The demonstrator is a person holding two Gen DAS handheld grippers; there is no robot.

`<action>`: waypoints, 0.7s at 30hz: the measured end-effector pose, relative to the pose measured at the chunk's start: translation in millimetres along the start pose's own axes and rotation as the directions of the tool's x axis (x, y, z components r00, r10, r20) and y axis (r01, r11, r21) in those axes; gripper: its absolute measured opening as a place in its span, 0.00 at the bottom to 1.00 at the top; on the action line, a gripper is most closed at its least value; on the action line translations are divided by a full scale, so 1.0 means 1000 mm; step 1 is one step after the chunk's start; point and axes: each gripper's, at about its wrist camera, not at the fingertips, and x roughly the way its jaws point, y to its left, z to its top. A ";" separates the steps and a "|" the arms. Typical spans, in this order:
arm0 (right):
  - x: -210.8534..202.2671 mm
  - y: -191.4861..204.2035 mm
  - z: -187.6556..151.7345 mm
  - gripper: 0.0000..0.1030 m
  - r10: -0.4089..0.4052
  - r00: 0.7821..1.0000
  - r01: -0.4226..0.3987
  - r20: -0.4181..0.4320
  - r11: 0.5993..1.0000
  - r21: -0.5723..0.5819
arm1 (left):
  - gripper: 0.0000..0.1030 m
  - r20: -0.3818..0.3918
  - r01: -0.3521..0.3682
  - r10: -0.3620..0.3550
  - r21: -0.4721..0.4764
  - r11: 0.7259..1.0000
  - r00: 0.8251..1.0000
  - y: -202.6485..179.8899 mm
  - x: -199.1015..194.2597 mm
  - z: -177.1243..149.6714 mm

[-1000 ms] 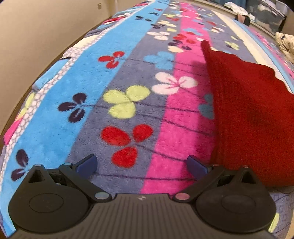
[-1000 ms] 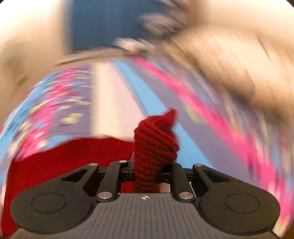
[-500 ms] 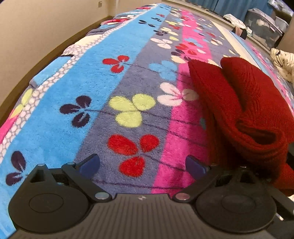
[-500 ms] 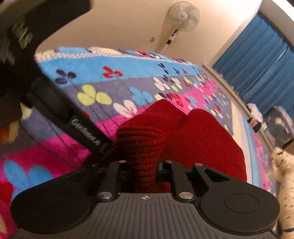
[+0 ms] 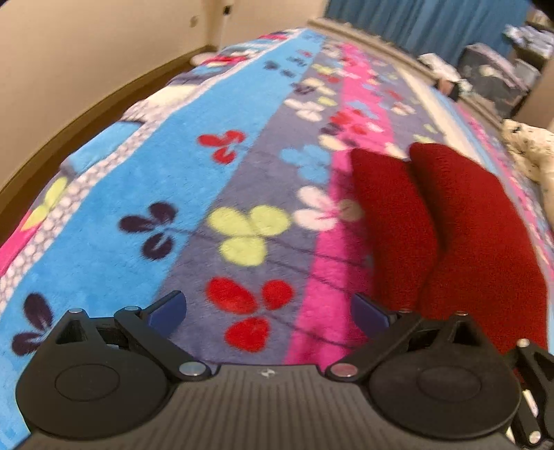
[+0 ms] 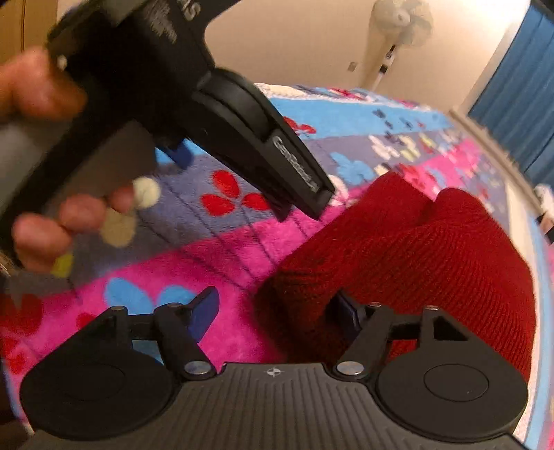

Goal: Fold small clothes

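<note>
A dark red knit garment point(image 5: 467, 225) lies folded over itself in two humps on the flowered fleece blanket point(image 5: 173, 180), to the right of my left gripper point(image 5: 268, 313). That gripper hovers open over the blanket with nothing between its blue pads. In the right wrist view my right gripper point(image 6: 275, 315) is low at the garment's point(image 6: 415, 249) near edge and its jaws are opening. The knit edge still lies between them against the right finger point(image 6: 346, 315), while the left finger point(image 6: 204, 315) stands apart from it.
A hand point(image 6: 41, 86) holds the left gripper's black body at the upper left of the right wrist view. A cream spotted cloth point(image 5: 529, 152) lies at the blanket's right. A standing fan point(image 6: 398, 20), blue curtains point(image 6: 519, 86) and storage bins point(image 5: 491, 79) lie beyond the bed.
My right gripper carried the pinched red fold over onto the garment, came down low, and its jaws have spread off the knit. The left gripper stayed open and shifted only slightly.
</note>
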 end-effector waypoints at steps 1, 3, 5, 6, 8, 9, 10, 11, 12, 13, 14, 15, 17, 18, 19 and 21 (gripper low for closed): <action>-0.002 -0.001 -0.002 0.71 0.010 1.000 -0.010 -0.003 1.000 0.003 | 1.00 0.009 0.016 -0.017 0.016 1.000 1.000 -0.004 -0.001 -0.001; -0.001 0.001 -0.002 0.71 0.012 1.000 -0.013 -0.015 0.999 -0.040 | 1.00 0.008 0.010 -0.010 0.069 0.998 1.000 -0.015 -0.003 -0.006; -0.018 -0.001 0.006 0.64 -0.026 1.000 0.026 -0.007 0.999 -0.035 | 1.00 0.007 -0.024 0.023 0.106 0.994 1.000 -0.021 -0.009 -0.010; -0.035 -0.007 0.011 0.62 -0.020 1.000 0.020 0.013 0.999 0.037 | 1.00 0.017 -0.035 0.033 0.111 0.993 0.999 -0.020 -0.016 -0.012; -0.068 -0.018 0.013 0.62 -0.036 0.999 0.033 0.020 0.987 0.155 | 1.00 0.036 -0.053 0.049 0.104 0.993 0.998 -0.019 -0.035 -0.013; -0.086 -0.022 0.009 0.62 -0.086 0.996 0.078 0.036 0.979 0.189 | 1.00 0.046 -0.058 0.054 0.097 0.994 0.997 -0.019 -0.044 -0.012; -0.102 -0.027 0.003 0.63 -0.147 0.988 0.132 0.052 0.967 0.216 | 1.00 0.054 -0.061 0.056 0.092 0.994 0.997 -0.018 -0.054 -0.013; -0.114 -0.034 -0.003 0.63 -0.211 0.976 0.191 0.062 0.952 0.240 | 1.00 0.062 -0.061 0.056 0.094 0.994 0.997 -0.019 -0.064 -0.014; -0.122 -0.045 -0.010 0.62 -0.294 0.954 0.266 0.066 0.924 0.277 | 1.00 0.065 -0.063 0.057 0.099 0.993 0.996 -0.021 -0.073 -0.017; -0.125 -0.056 -0.016 0.62 -0.364 0.930 0.331 0.052 0.889 0.317 | 1.00 0.060 -0.066 0.060 0.105 0.992 0.996 -0.022 -0.082 -0.022; -0.124 -0.070 -0.021 0.59 -0.412 0.911 0.375 0.026 0.852 0.365 | 1.00 0.055 -0.068 0.062 0.108 0.992 0.997 -0.024 -0.088 -0.024; -0.117 -0.083 -0.027 0.58 -0.427 0.904 0.390 -0.007 0.819 0.420 | 1.00 0.049 -0.073 0.068 0.109 0.991 0.997 -0.025 -0.095 -0.029; -0.087 -0.099 -0.039 0.55 -0.379 0.921 0.372 -0.087 0.796 0.477 | 1.00 0.029 -0.081 0.078 0.111 0.990 0.996 -0.028 -0.104 -0.037; -0.063 -0.100 -0.048 0.53 -0.278 0.949 0.315 -0.150 0.810 0.494 | 1.00 0.016 -0.083 0.082 0.112 0.990 0.997 -0.029 -0.108 -0.042; -0.042 -0.096 -0.059 0.52 -0.184 0.961 0.266 -0.209 0.825 0.499 | 1.00 0.002 -0.083 0.083 0.115 0.990 0.997 -0.030 -0.112 -0.046; -0.023 -0.064 -0.071 0.53 -0.229 0.936 0.315 -0.269 0.886 0.342 | 1.00 -0.018 -0.087 0.090 0.132 0.987 0.996 -0.034 -0.116 -0.051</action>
